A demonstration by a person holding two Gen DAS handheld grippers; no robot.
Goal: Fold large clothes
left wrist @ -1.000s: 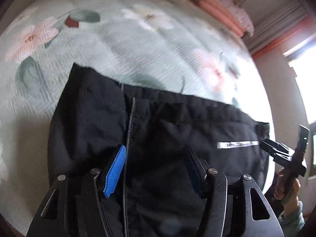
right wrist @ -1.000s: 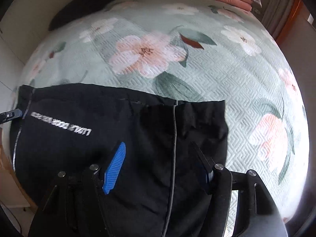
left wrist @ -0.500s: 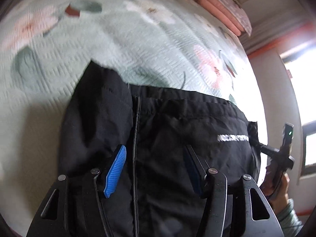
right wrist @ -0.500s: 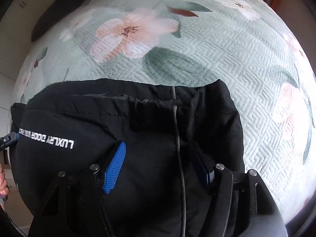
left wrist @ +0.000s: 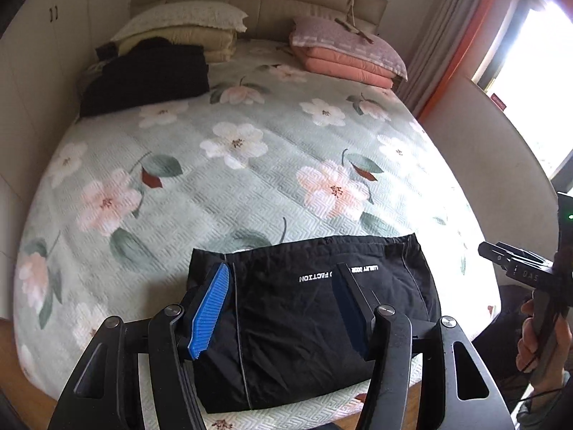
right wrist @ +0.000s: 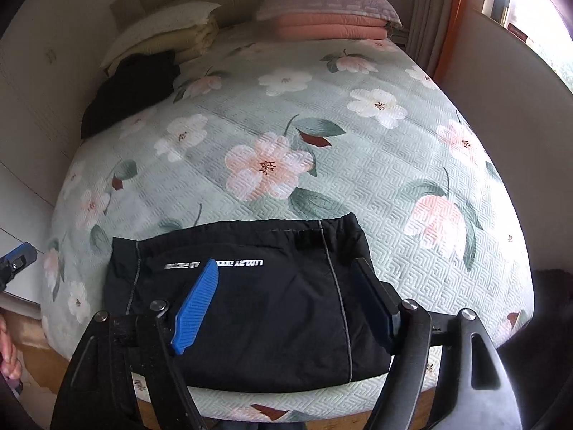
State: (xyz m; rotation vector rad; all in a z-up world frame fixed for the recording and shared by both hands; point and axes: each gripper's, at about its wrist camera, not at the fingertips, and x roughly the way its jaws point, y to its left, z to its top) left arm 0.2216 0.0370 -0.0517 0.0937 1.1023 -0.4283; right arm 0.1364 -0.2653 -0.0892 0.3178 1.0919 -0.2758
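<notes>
A: Which step? The black nylon garment with white lettering [left wrist: 308,319] lies folded at the near edge of the floral green quilted bed [left wrist: 222,186].

B: Folding looks finished. Left claw [left wrist: 283,308] and right claw [right wrist: 286,301] hover wide open, gripping nothing. Next, I'd guess: another garment.

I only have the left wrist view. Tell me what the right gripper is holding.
Observer: Nothing. The right gripper is open, its fingers empty, and the folded black garment lies flat in front of them.
Operator: Report where my gripper sits from that side.
Observer: Only the blue tip of the left gripper shows, out past the garment's left edge and not touching it.
Operator: Describe what is to the right of the garment.
Observer: Only bedspread, with a big pink flower printed on it.
</notes>
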